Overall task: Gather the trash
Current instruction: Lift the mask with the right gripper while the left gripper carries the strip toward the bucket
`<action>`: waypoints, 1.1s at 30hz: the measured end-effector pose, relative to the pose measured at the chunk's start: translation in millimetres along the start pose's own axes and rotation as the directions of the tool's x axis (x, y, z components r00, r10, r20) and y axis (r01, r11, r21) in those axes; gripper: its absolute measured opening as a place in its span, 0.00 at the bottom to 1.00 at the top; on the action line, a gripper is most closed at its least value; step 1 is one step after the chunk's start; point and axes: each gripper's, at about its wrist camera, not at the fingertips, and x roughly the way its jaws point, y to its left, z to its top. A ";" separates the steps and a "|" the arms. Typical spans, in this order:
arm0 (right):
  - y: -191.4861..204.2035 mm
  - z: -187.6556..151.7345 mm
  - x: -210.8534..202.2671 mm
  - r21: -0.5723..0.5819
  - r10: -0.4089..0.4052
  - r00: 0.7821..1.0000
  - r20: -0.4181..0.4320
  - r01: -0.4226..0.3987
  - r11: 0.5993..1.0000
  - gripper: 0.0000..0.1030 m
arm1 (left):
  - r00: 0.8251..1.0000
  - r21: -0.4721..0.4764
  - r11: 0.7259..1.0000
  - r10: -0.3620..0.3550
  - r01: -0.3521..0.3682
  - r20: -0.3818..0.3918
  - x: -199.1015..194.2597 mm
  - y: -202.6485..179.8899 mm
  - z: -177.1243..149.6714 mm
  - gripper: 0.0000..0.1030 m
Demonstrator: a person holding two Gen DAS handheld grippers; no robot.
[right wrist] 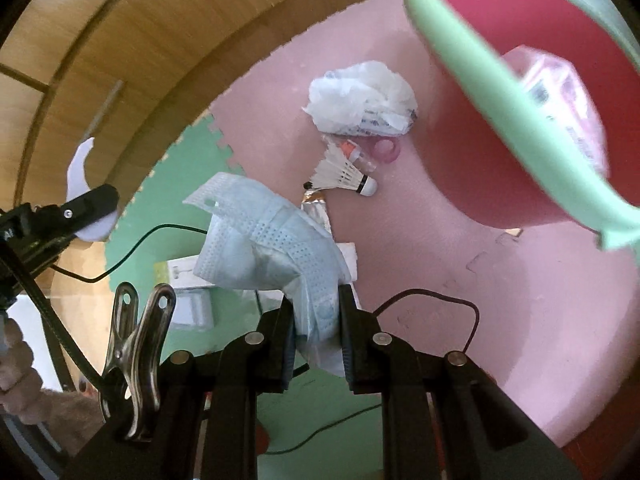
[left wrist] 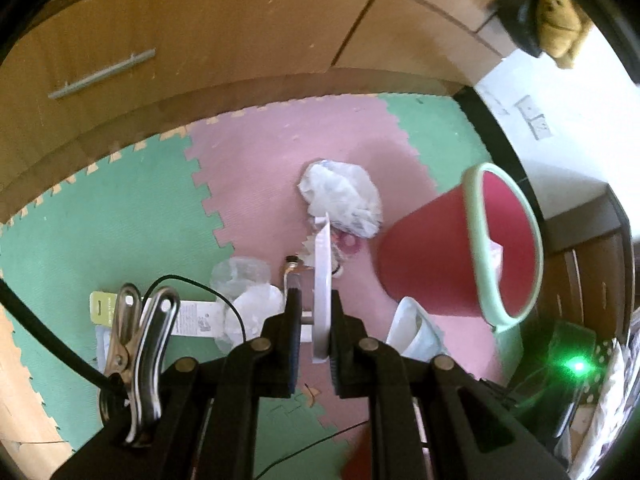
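Grippers pinch flat white plastic (left wrist: 322, 280) and quilted blue mask (right wrist: 272, 248).

Left gripper (left wrist: 316, 312) angled steeply down, jaws clamped, right gripper (right wrist: 316, 312) likewise

No text can be read in either view. The white card with a yellow-green end (left wrist: 192, 314) on the floor mat carries small print that is too blurred to make out. The crumpled white wrapper (right wrist: 362, 98) shows dark printed marks, likewise illegible.
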 end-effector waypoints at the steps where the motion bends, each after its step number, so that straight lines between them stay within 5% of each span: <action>1: -0.5 -2.6 -8.1 0.009 0.011 1.000 0.005 -0.011 1.000 0.19 | 1.000 0.005 1.000 -0.004 0.004 0.004 -5.1 -2.3 -2.0 0.11; 17: -30.2 -8.5 -156.4 0.080 0.057 0.971 0.234 -0.077 0.994 0.19 | 0.995 0.175 0.983 -0.068 0.053 0.080 -71.3 -87.3 -10.3 0.11; 33: -107.9 54.7 -196.7 0.229 -0.073 0.931 0.358 -0.012 0.973 0.19 | 0.986 0.372 0.915 -0.168 0.154 0.007 -13.9 -205.4 22.0 0.11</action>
